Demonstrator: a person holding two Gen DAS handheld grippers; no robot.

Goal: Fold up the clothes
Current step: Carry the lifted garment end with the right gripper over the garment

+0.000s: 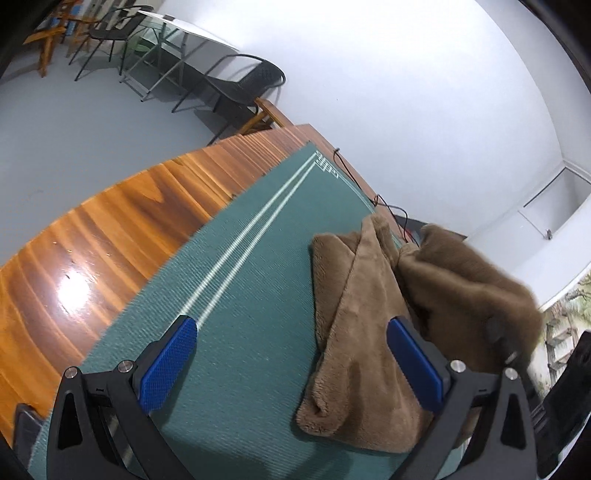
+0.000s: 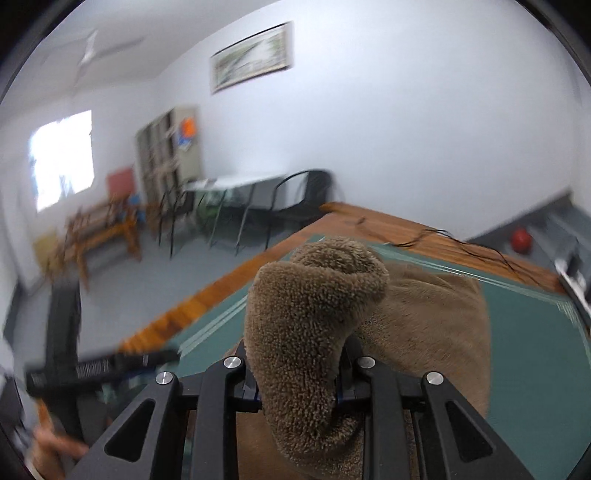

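Note:
A brown fleece garment [image 1: 358, 332] lies partly on the green mat [image 1: 236, 280], with one part lifted up at the right. My left gripper [image 1: 291, 350] hangs open above the mat, its right blue pad [image 1: 413, 365] over the garment's edge, nothing held. In the right wrist view my right gripper [image 2: 295, 380] is shut on a bunched fold of the garment [image 2: 306, 317], which bulges up between the fingers, while the rest [image 2: 436, 325] drapes onto the mat [image 2: 528, 354]. The left gripper [image 2: 99, 365] shows blurred at the lower left, held by a hand [image 2: 55, 450].
The mat lies on a wooden table [image 1: 92, 236] with its edge near on the left. Black cables [image 2: 461, 243] trail along the table's far side. Chairs [image 1: 240, 88] and a glass table [image 1: 177, 33] stand on the floor beyond. A red ball [image 2: 521, 239] lies by the wall.

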